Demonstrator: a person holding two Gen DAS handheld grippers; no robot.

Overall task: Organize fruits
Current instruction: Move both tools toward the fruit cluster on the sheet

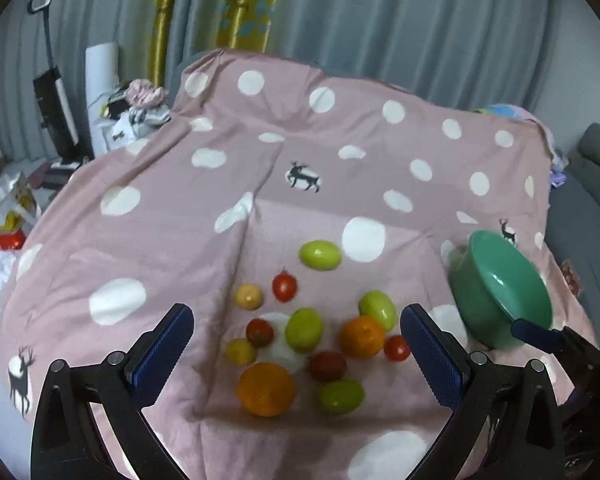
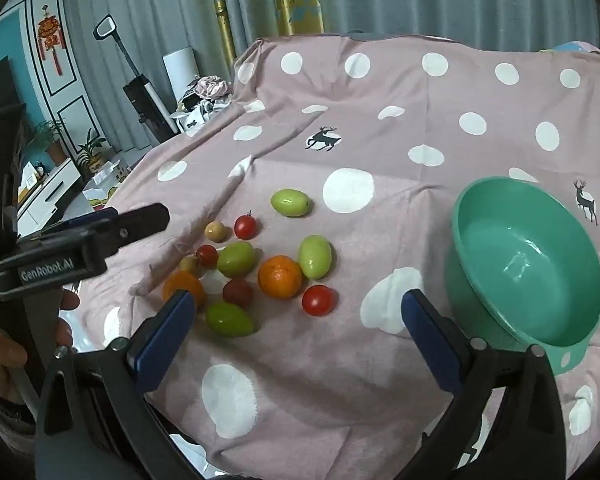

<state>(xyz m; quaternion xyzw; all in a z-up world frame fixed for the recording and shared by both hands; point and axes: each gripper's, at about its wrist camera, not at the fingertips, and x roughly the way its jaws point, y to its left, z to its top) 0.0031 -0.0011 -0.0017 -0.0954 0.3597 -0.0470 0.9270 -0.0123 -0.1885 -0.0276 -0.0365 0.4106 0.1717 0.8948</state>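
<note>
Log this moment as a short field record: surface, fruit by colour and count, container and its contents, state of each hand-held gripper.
surface: pink polka-dot cloth with deer prints
green fruits: four, e.g.
oranges: two, e.g.
red tomatoes: four, e.g.
small yellowish fruits: two, e.g.
container: green bowl, tilted, empty, to the right of the fruit
left hand-held gripper: open, above the fruit cluster, holding nothing
right hand-held gripper: open, holding nothing
progress: no fruit in the bowl yet

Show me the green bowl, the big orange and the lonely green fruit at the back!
green bowl (image 2: 512,240): right wrist view, inside wall.
big orange (image 2: 280,277): right wrist view, its top.
lonely green fruit (image 2: 290,202): right wrist view, its middle.
</note>
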